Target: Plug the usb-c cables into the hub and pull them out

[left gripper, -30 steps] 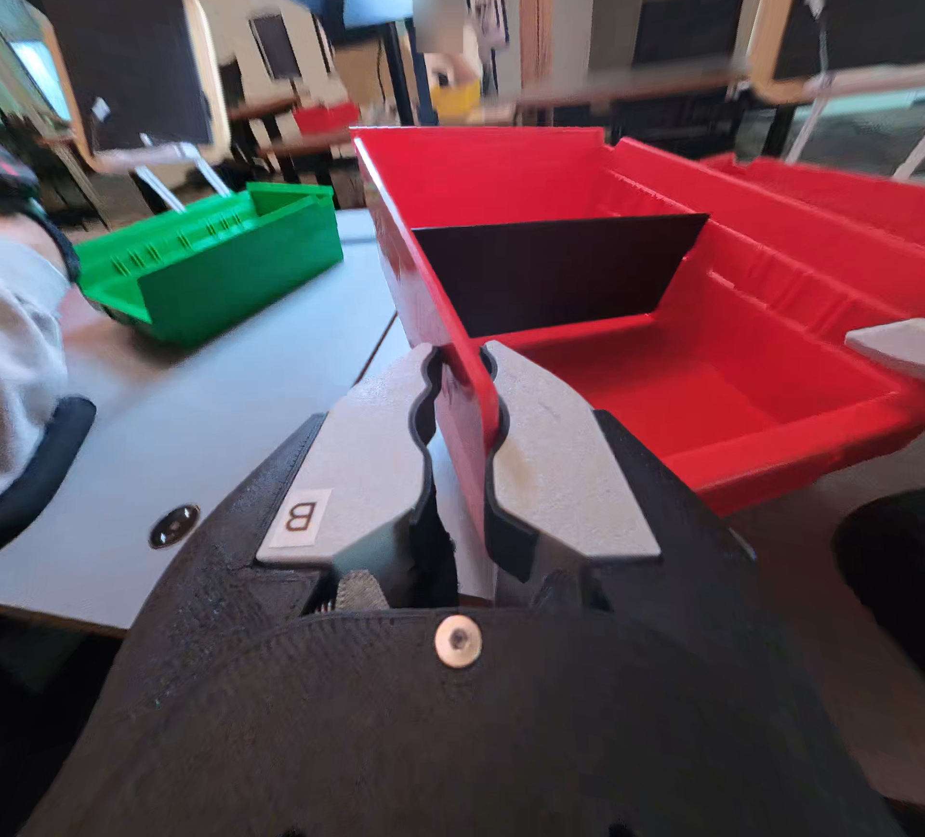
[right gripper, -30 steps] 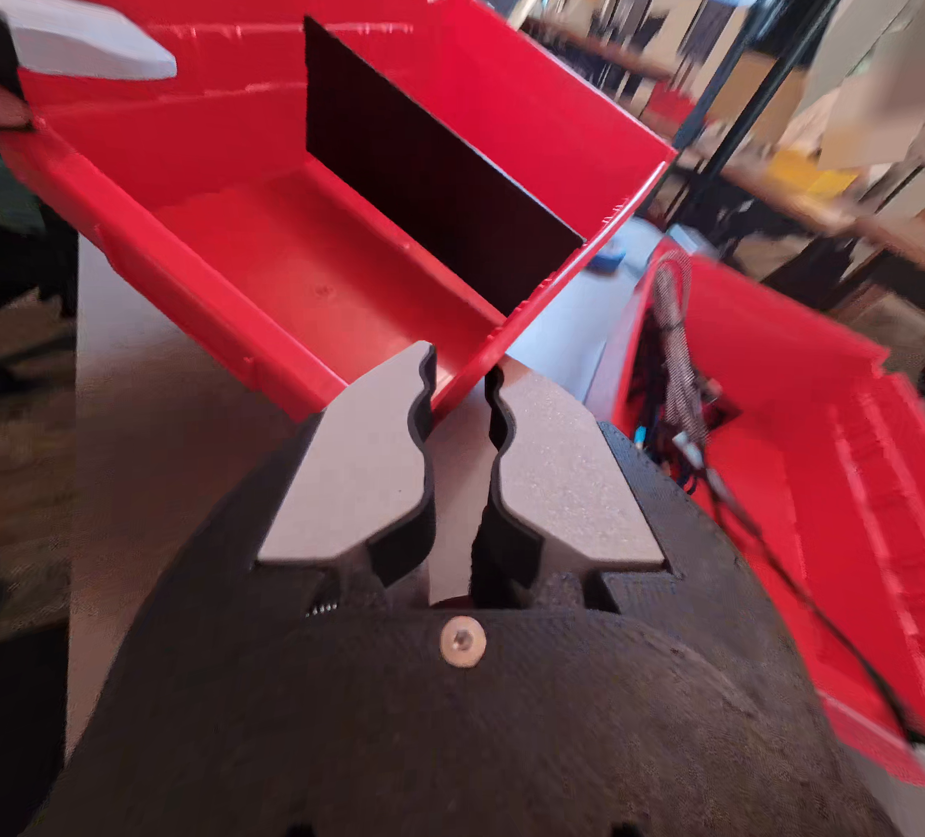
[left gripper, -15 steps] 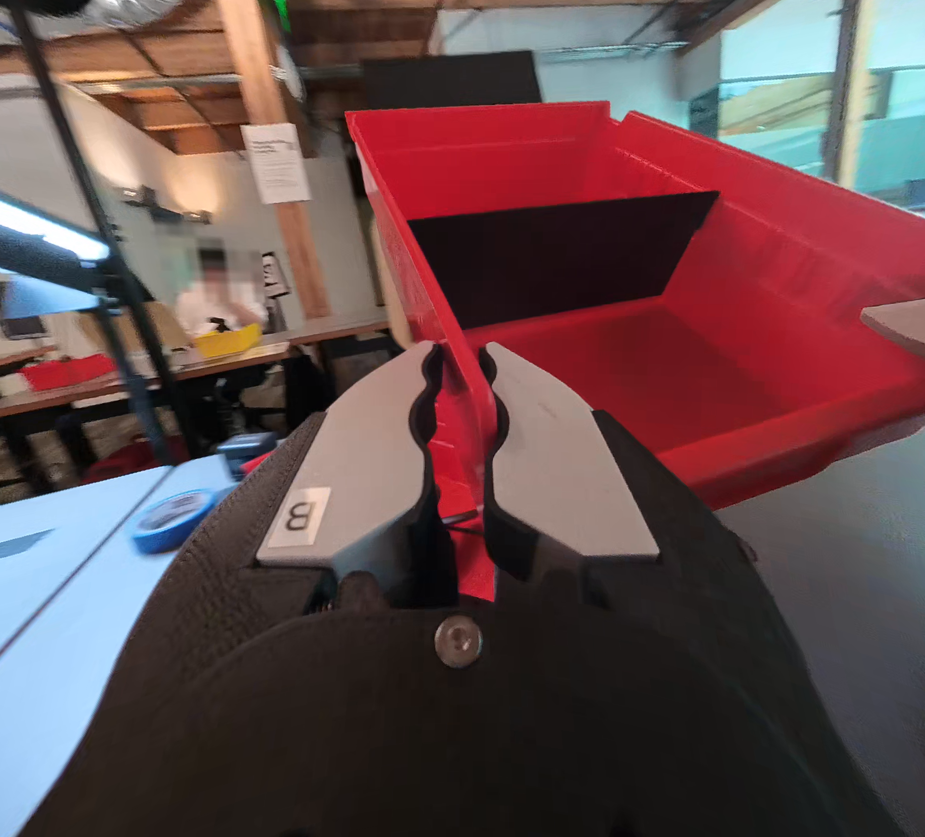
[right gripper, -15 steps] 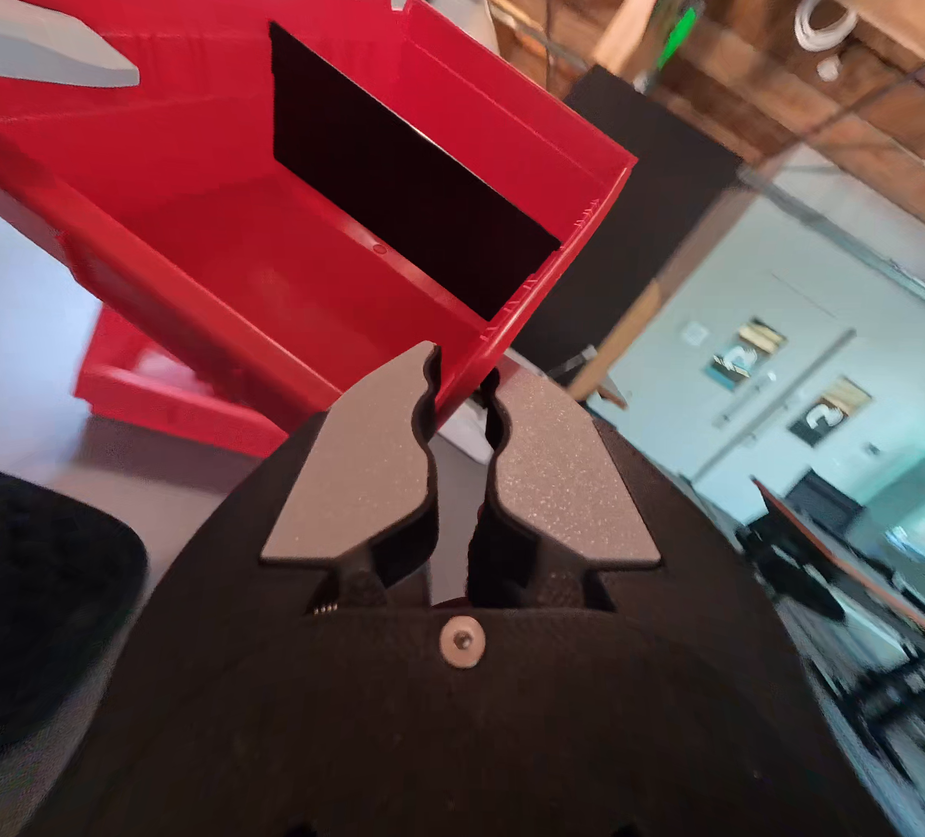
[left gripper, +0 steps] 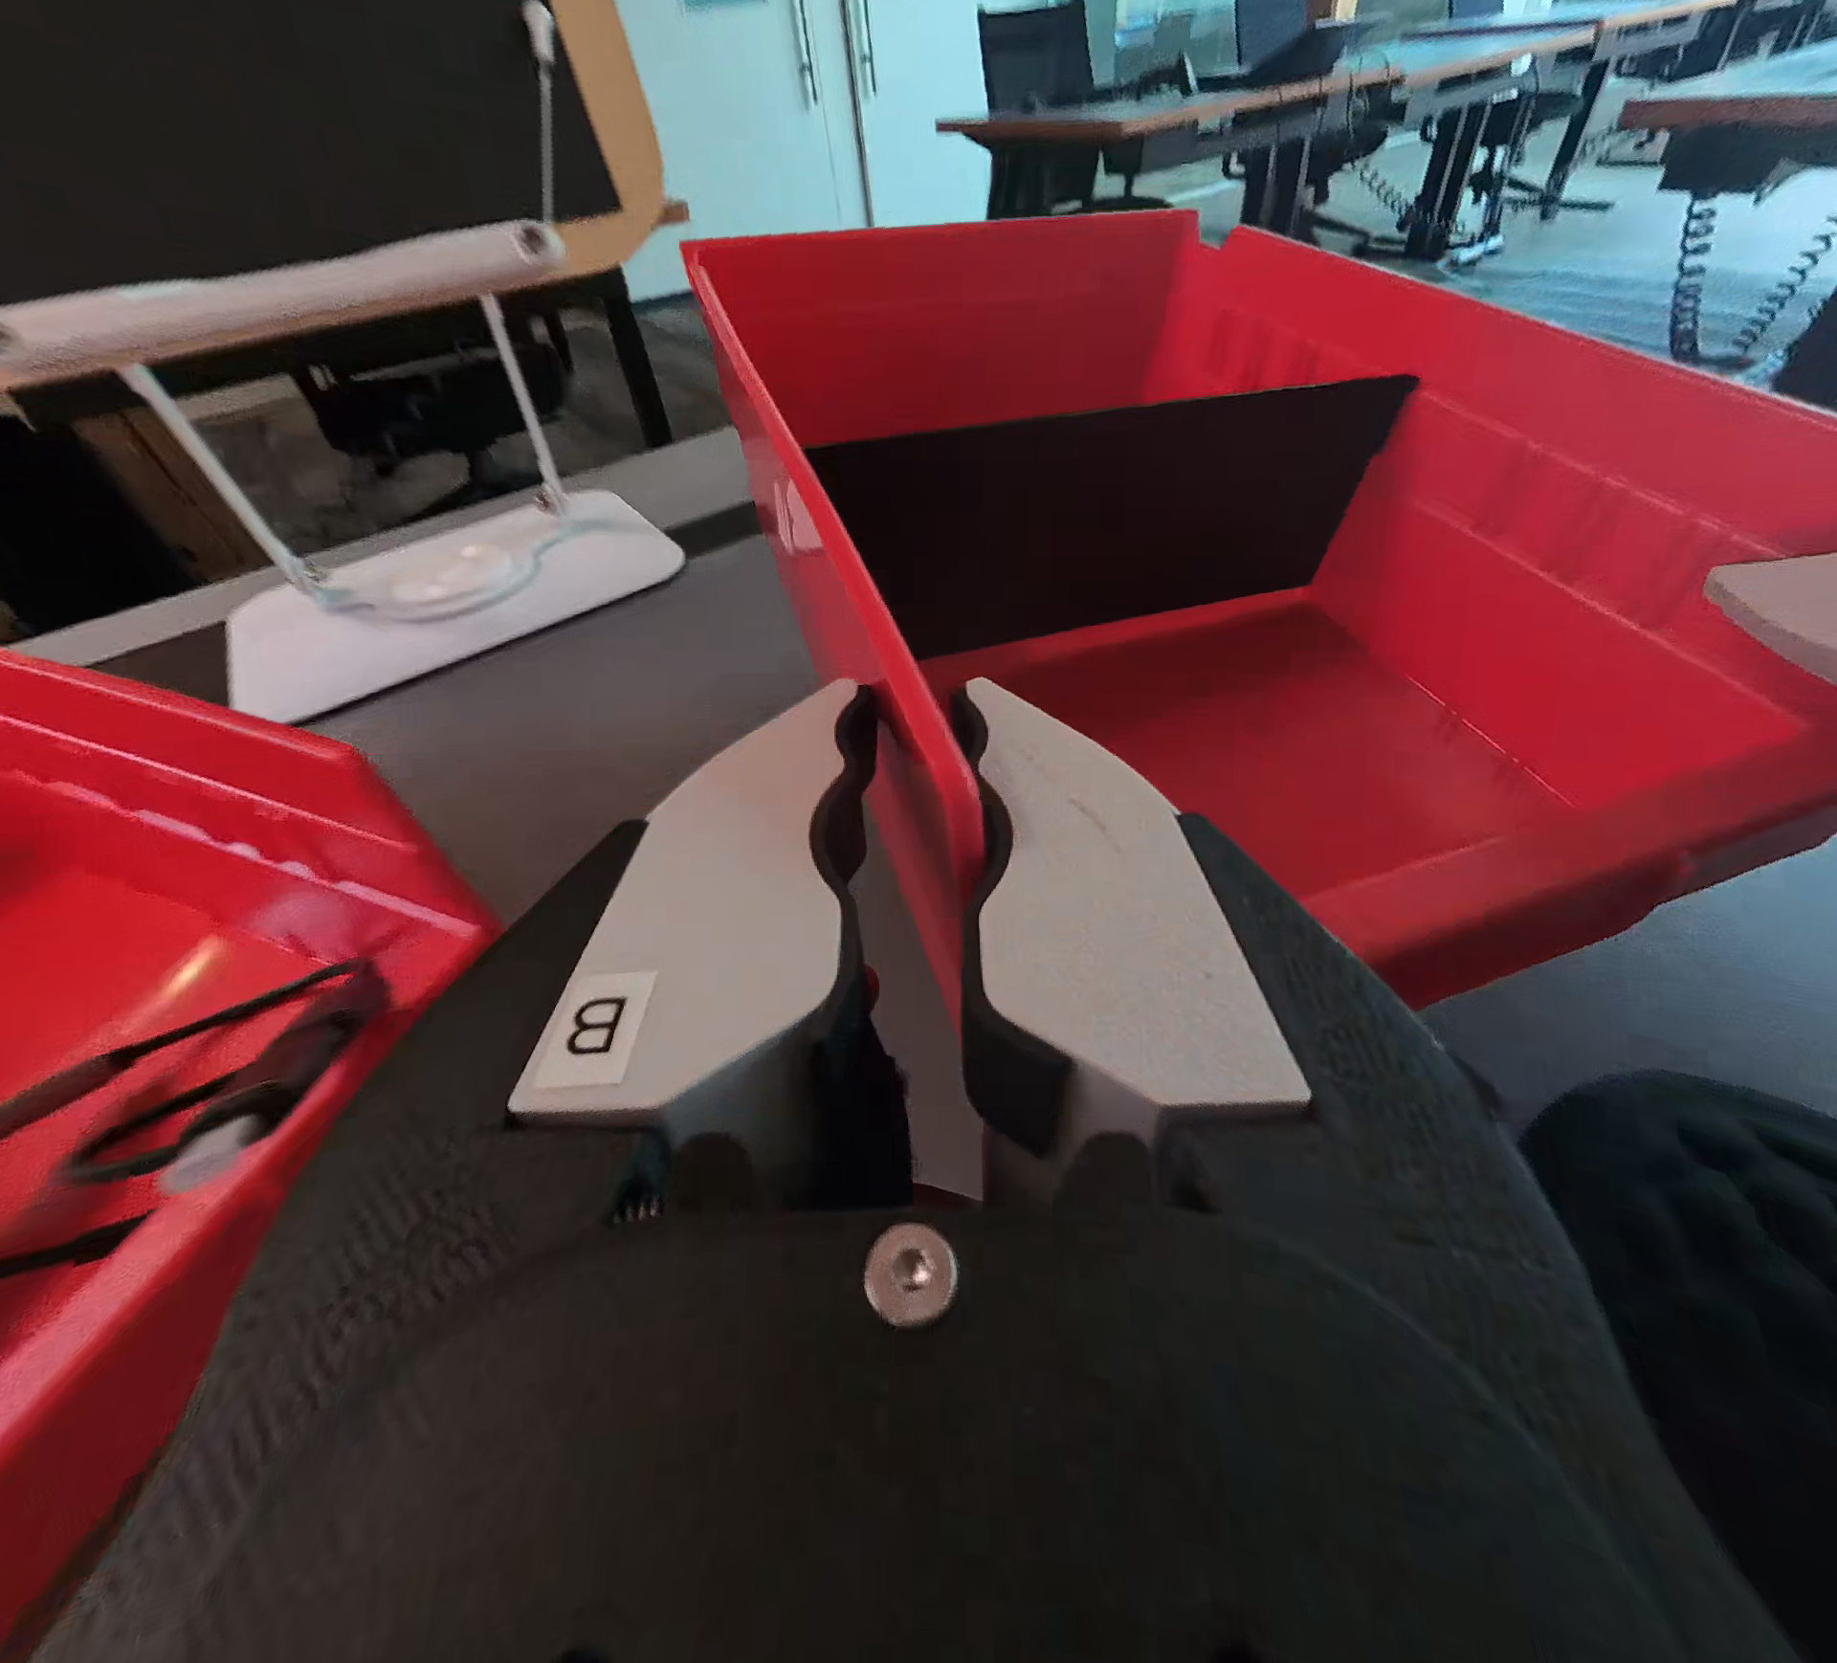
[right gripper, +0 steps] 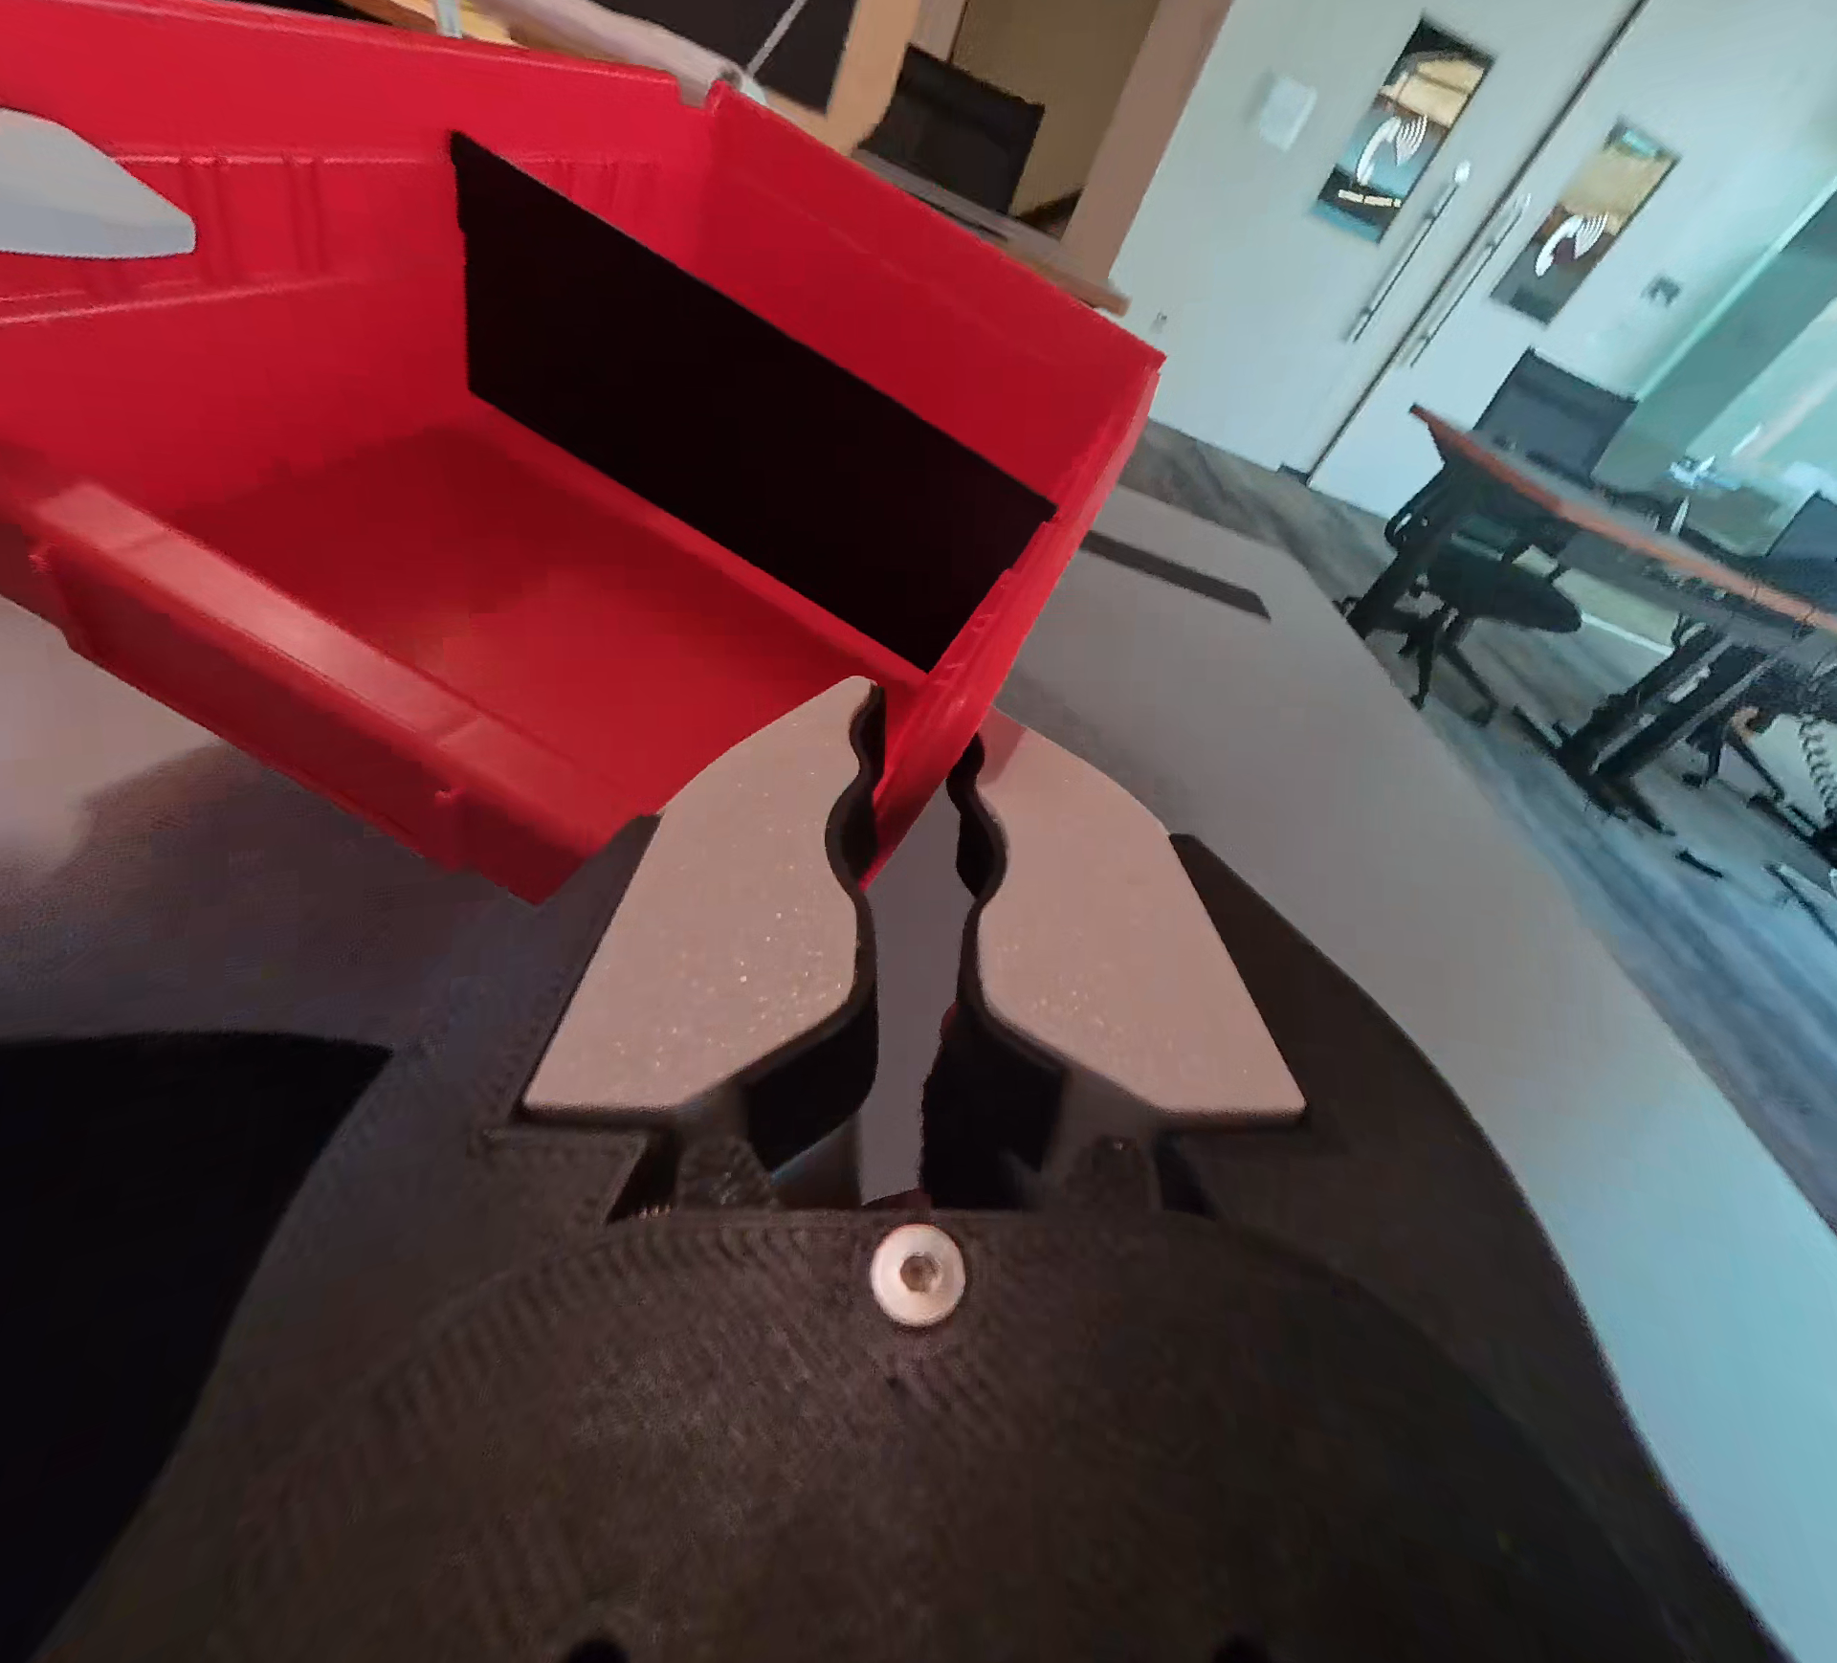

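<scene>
Both grippers hold one empty red bin [left gripper: 1292,721] with a black divider [left gripper: 1074,502] across it. My left gripper [left gripper: 915,711] is shut on the bin's left side wall. My right gripper [right gripper: 915,721] is shut on the bin's right side wall [right gripper: 934,760]; the bin [right gripper: 497,581] fills the left of that view. A tip of the right gripper's fingers [left gripper: 1779,621] shows at the right edge of the left wrist view, and a tip of the left gripper's fingers [right gripper: 89,204] at the left edge of the right wrist view. A second red bin [left gripper: 149,969] at lower left holds black cables [left gripper: 199,1078]. No hub is in view.
A white desk lamp [left gripper: 437,581] stands on the dark grey table [left gripper: 557,721] behind the left gripper. The table [right gripper: 1292,820] runs on to the right of the held bin. Office desks and chairs [right gripper: 1590,542] stand farther off on the floor. The gap from one gripper's tips to the other's is roughly 20 cm.
Both grippers swung the held bin round: the views went from the green bin and table, up past the ceiling, to the lamp and glass doors. Their grip on the bin walls stayed the same.
</scene>
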The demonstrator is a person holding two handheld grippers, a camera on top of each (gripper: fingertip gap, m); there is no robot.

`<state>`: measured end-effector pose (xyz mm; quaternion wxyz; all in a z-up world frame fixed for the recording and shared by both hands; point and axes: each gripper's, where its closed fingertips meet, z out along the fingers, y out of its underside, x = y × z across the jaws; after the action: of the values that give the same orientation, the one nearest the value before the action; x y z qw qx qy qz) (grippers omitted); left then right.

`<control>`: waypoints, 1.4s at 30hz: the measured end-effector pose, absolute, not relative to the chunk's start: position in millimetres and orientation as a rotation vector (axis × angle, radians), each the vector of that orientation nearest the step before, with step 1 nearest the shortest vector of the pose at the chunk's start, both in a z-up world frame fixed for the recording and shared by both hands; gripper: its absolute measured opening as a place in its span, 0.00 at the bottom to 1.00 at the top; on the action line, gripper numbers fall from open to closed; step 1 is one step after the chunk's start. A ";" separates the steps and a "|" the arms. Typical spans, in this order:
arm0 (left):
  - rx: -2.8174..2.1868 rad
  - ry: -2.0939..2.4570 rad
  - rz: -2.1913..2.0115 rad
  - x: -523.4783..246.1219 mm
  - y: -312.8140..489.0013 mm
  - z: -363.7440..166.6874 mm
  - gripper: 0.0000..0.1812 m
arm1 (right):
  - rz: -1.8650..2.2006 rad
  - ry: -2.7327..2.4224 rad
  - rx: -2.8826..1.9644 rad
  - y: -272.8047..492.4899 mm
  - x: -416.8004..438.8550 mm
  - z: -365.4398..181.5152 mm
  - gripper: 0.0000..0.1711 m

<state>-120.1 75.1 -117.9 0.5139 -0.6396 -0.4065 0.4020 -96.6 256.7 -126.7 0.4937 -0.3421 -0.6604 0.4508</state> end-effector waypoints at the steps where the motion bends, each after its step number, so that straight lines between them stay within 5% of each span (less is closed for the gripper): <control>1: -1.552 -0.980 0.950 -121.7 80.9 -124.0 0.09 | 1.097 -1.603 -0.843 262.1 -97.2 -131.9 0.06; 12: -1.750 -0.926 0.739 -113.8 109.4 -157.4 0.26 | 1.165 -1.693 -0.957 282.7 -103.1 -156.5 0.09; 21: -1.737 -0.980 0.962 -60.3 -3.1 -119.9 0.32 | 1.262 -1.776 -0.645 259.9 -69.5 -110.7 0.36; 32: -2.230 -1.083 1.195 -84.4 -81.2 -185.2 0.28 | 0.722 -2.272 -0.224 154.8 -58.3 -188.3 0.33; 42: -2.468 -1.107 1.244 -80.0 -120.6 -200.9 0.18 | 0.431 -2.212 -0.174 179.5 -81.3 -206.2 0.22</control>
<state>-80.0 -120.6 -200.9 0.0823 -0.8262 -0.3705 0.4164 -81.3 179.5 -206.2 0.4264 -0.0698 -0.8852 0.1725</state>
